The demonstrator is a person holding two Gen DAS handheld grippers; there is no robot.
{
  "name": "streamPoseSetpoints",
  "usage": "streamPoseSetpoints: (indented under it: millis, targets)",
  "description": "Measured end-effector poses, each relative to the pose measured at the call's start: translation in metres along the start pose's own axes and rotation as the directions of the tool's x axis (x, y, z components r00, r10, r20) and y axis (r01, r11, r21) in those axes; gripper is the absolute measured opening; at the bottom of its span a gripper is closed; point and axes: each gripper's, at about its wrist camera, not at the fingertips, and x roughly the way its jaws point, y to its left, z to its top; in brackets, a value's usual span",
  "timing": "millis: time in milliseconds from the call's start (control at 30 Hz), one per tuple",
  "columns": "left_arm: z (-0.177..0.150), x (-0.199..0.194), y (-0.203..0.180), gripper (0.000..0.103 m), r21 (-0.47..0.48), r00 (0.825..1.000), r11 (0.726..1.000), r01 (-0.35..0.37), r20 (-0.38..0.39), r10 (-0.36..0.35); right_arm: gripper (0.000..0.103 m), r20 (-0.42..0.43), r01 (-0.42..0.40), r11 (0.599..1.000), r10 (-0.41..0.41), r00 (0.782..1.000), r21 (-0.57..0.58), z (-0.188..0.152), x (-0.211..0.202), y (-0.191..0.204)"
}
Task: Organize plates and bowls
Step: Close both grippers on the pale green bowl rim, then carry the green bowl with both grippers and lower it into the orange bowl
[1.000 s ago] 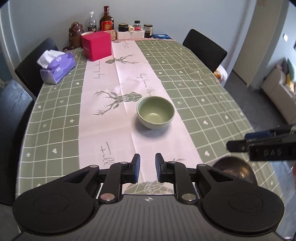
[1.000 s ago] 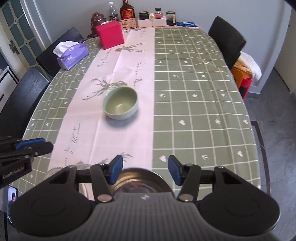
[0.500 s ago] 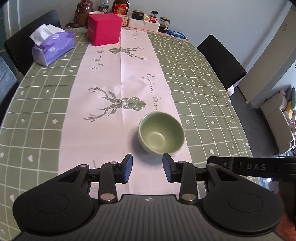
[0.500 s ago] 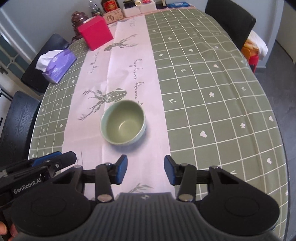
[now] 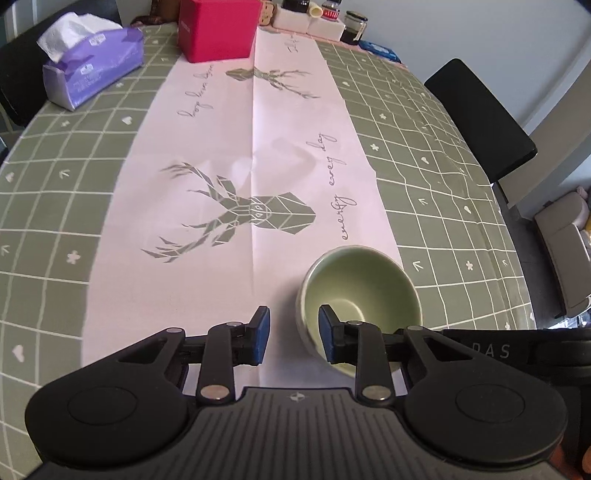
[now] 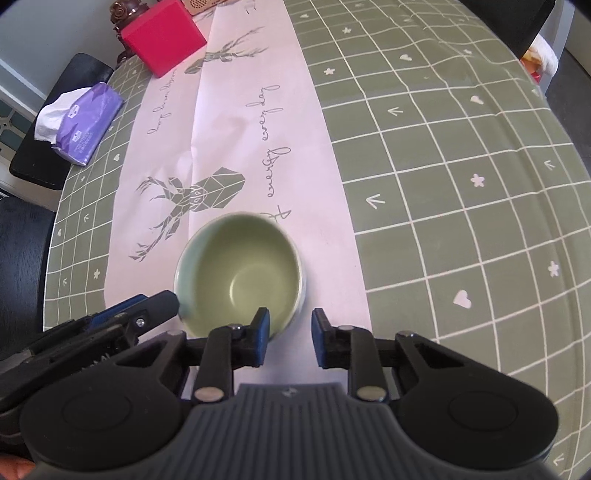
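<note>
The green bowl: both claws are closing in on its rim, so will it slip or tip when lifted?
The green bowl looks glazed and glossy, so probably slippery under the pads. Its walls look thick, so it is likely rigid, fairly heavy and chippable. Gripped at opposite rims, it should stay level unless one side lifts first.

A home dining room: clothed table (image 5: 424, 155), black chairs (image 5: 480, 122), tissue pack (image 5: 92, 70), sofa (image 5: 565, 254) beyond.

A table (image 5: 436, 206) under a green checked cloth carries a pale deer-print runner (image 5: 258, 155). On the runner sits a green bowl (image 5: 360, 284); beyond it a red box (image 5: 218, 29), left of that a purple tissue pack (image 5: 92, 70).
</note>
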Motion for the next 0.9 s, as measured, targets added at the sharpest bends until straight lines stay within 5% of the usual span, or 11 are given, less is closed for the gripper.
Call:
streamPoseSetpoints:
  millis: [300,600,900]
  targets:
    - [0.003,0.028,-0.008,0.008,-0.01,0.998,0.999,-0.041,-0.043,0.04,0.01,-0.028,-0.01,1.0,0.011,1.0,0.014,0.01,0.02,-0.005]
    - [0.001,0.016,-0.007,0.007,-0.036,0.997,0.997,-0.066,-0.05,0.064,0.009,-0.024,0.012,1.0,-0.012,1.0,-0.019,0.004,0.016,0.006]
    - [-0.012,-0.039,-0.009,0.007,-0.068,0.996,0.993,-0.093,-0.009,0.093,0.008,0.016,-0.009,0.998,0.01,1.0,-0.056,-0.016,-0.026,0.029]
